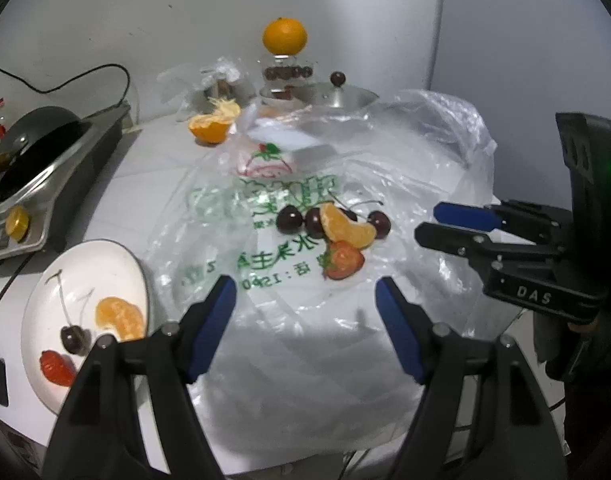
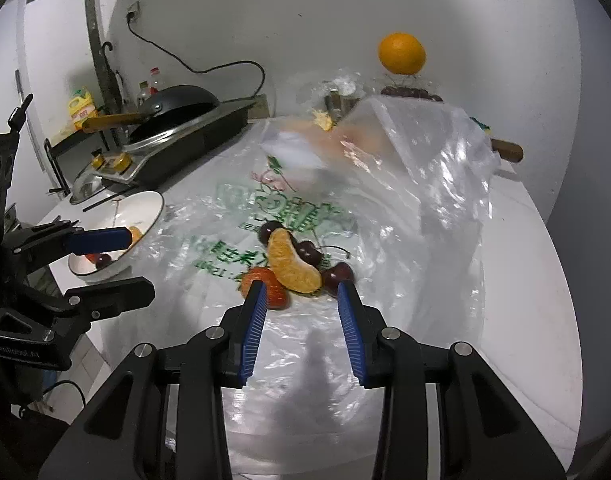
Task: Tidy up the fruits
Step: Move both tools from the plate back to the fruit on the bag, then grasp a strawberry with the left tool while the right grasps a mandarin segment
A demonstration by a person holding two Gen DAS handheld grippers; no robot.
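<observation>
A small pile of fruit lies on a printed clear plastic bag [image 1: 265, 268]: an orange segment [image 1: 347, 226] [image 2: 291, 264], a strawberry [image 1: 343, 260] [image 2: 271, 292] and three dark cherries [image 1: 288, 219] [image 2: 337, 274]. At the left, a white plate [image 1: 93, 268] [image 2: 145, 204] holds another orange segment [image 1: 119, 318], a cherry [image 1: 72, 339] and a strawberry [image 1: 56, 368]. My left gripper [image 1: 304, 286] [image 2: 139, 262] is open and empty, short of the pile and beside the plate. My right gripper [image 2: 301, 288] [image 1: 429, 224] is open at the pile's near edge, one finger partly hiding the strawberry. Its pads press on nothing.
A whole orange [image 1: 284, 36] sits on a glass jar at the back wall, with a half-peeled orange [image 1: 213, 122] and a pot lid [image 1: 341, 96] nearby. A stove with a black pan [image 1: 37, 140] stands left. Crumpled bag plastic [image 2: 425, 152] rises at the right.
</observation>
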